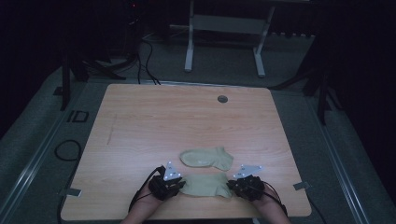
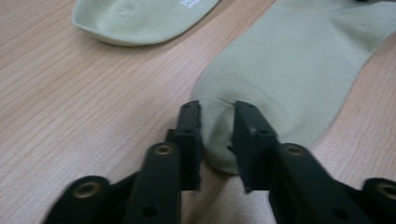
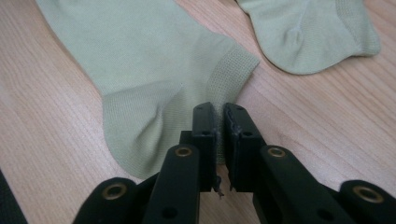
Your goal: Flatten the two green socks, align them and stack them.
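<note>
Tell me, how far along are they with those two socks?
Early, by the look of it. Both socks lie flat and apart on the table; nothing looks folded or paired. In hand: the left tongs pinch the near sock at its toe, and the right tongs grip its cuff. The far sock lies untouched. Left, probably: lifting the near sock onto the far one, or folding it.

The room is dim: from the high view the floor and background sink into near-black, and the light-wood rectangular table (image 1: 187, 121) carries a soft bluish sheen near its front, with faint grain. That view is small and soft. Both gripper views are brighter and warmer, evenly lit, with weak shadows. There the black metal jaws blur at the bottom edge, while the pale green knitted sock (image 3: 154, 70) shows a crisp weave.
</note>
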The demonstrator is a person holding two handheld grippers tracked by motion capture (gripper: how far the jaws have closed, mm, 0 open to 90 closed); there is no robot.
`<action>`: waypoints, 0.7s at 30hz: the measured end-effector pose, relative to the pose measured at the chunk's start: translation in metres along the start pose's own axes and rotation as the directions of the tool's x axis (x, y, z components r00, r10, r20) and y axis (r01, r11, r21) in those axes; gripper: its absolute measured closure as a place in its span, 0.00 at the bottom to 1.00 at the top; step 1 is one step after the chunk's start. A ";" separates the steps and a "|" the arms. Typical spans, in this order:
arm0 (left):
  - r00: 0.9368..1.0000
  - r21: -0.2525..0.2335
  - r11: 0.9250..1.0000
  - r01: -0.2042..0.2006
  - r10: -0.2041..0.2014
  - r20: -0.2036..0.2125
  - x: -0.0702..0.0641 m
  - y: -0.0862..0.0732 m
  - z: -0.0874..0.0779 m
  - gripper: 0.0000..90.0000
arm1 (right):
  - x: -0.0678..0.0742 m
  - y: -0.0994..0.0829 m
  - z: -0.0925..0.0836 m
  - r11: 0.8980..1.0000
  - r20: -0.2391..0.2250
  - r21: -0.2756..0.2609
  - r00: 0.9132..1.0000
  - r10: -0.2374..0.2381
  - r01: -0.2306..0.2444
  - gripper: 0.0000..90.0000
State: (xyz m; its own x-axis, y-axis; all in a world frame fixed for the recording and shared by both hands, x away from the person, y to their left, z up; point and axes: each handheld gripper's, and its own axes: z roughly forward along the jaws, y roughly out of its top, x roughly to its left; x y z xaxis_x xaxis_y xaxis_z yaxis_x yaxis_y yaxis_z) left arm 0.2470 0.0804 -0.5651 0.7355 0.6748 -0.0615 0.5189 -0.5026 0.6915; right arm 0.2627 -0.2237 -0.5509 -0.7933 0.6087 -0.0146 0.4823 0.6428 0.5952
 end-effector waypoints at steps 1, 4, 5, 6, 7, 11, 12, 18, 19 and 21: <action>1.000 -0.003 1.000 -0.004 0.004 -0.007 -0.002 0.000 0.000 0.93 | 0.002 0.000 0.000 1.000 0.011 -0.004 1.000 -0.003 0.003 0.94; 1.000 -0.007 1.000 0.000 -0.001 -0.011 -0.004 0.000 0.000 0.96 | 0.003 0.000 -0.001 1.000 0.009 -0.004 1.000 -0.002 0.002 0.95; 1.000 -0.010 1.000 0.010 -0.010 -0.004 -0.004 0.000 -0.001 0.97 | 0.004 0.000 -0.002 1.000 0.008 -0.006 1.000 0.000 0.000 0.95; 1.000 -0.019 1.000 0.025 -0.024 0.010 -0.002 0.001 -0.003 0.97 | 0.003 0.001 -0.004 1.000 0.002 -0.013 1.000 0.004 -0.004 0.95; 0.999 -0.030 0.999 0.036 -0.035 0.011 -0.001 0.002 -0.005 0.97 | 0.002 0.002 -0.007 1.000 -0.012 -0.028 1.000 0.012 -0.012 0.95; 0.999 -0.080 0.995 0.054 -0.053 0.011 0.004 0.011 -0.019 0.97 | -0.002 0.011 -0.024 0.996 -0.023 -0.082 0.999 0.030 -0.032 0.95; 0.998 -0.096 0.994 0.059 -0.058 0.014 0.005 0.014 -0.022 0.97 | -0.004 0.014 -0.028 0.995 -0.019 -0.097 0.999 0.025 -0.027 0.95; 0.999 -0.120 0.992 0.026 -0.029 -0.029 0.013 0.041 -0.033 0.97 | -0.020 0.036 -0.047 0.988 -0.002 -0.148 0.999 0.035 -0.035 0.95; 0.999 -0.128 0.991 0.026 -0.030 -0.028 0.015 0.047 -0.034 0.97 | -0.024 0.040 -0.048 0.988 0.009 -0.154 0.999 0.034 -0.033 0.95; 0.999 -0.136 0.990 0.021 -0.027 -0.044 0.018 0.056 -0.036 0.97 | -0.032 0.047 -0.051 0.986 0.026 -0.162 0.999 0.040 -0.035 0.95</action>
State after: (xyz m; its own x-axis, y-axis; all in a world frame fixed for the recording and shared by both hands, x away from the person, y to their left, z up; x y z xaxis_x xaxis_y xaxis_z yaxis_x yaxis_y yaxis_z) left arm 0.2738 0.0840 -0.5016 0.7012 0.7113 -0.0489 0.4702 -0.4098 0.7816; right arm 0.2917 -0.2360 -0.4817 -0.7636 0.6456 -0.0116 0.4431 0.5369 0.7179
